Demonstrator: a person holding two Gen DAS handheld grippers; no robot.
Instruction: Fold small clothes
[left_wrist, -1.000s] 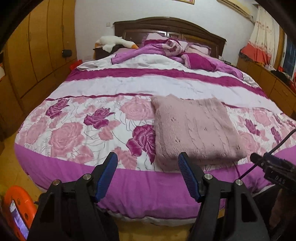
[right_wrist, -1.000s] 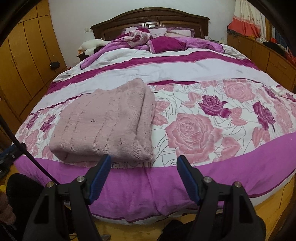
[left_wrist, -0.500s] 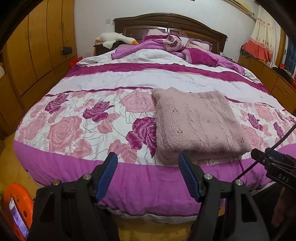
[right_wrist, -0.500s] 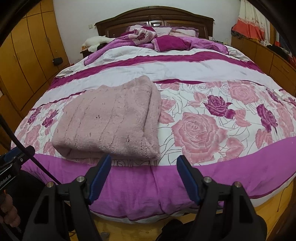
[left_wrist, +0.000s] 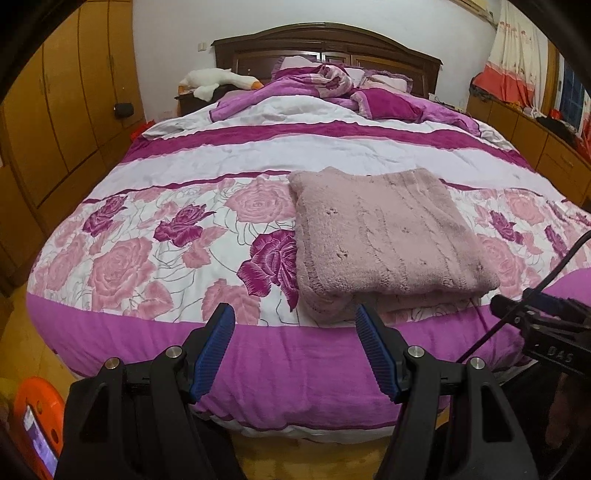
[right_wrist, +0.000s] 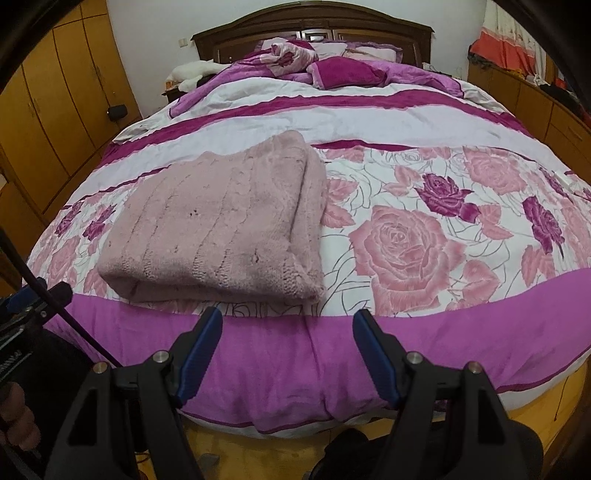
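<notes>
Left wrist view takes in a wide bed (left_wrist: 258, 369) under a rose-printed quilt (left_wrist: 129, 266) with a magenta band along its near edge. Wooden wardrobes (left_wrist: 66, 110) stand along the left wall, and a dark carved headboard (left_wrist: 332, 40) closes off the far end. On the quilt, near the foot and toward the right, lies a folded pink knitted sweater (left_wrist: 384, 240), flat and squared. A white plush goose (left_wrist: 218, 79) rests beside the headboard. Both the left gripper (left_wrist: 295, 325) and the right gripper (right_wrist: 287, 328) hang short of the bed's edge, jaws spread wide, nothing between their blue pads, clear of the sweater.
</notes>
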